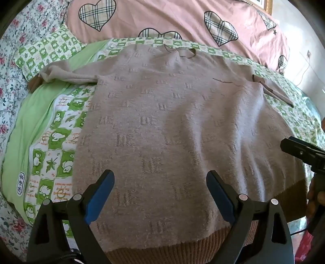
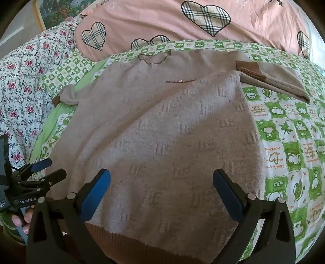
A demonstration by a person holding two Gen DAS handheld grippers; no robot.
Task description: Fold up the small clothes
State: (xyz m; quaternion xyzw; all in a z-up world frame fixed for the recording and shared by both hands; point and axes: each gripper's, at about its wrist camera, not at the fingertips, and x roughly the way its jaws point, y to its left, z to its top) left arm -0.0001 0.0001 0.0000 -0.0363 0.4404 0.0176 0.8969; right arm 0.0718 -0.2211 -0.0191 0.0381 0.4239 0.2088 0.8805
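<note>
Sweater lies flat on the green checked sheet, long axis running away from the cameras: brown ribbed hem nearest, neckline toward the pink quilt. One sleeve extends left; the other sleeve lies at the right. Left gripper and right gripper hover above the hem end, jaws spread wide, holding nothing.

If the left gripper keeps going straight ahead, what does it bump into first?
Probably the sweater. The left gripper is open with its fingers just above the knit, pointing toward the collar; exact height is unclear.
</note>
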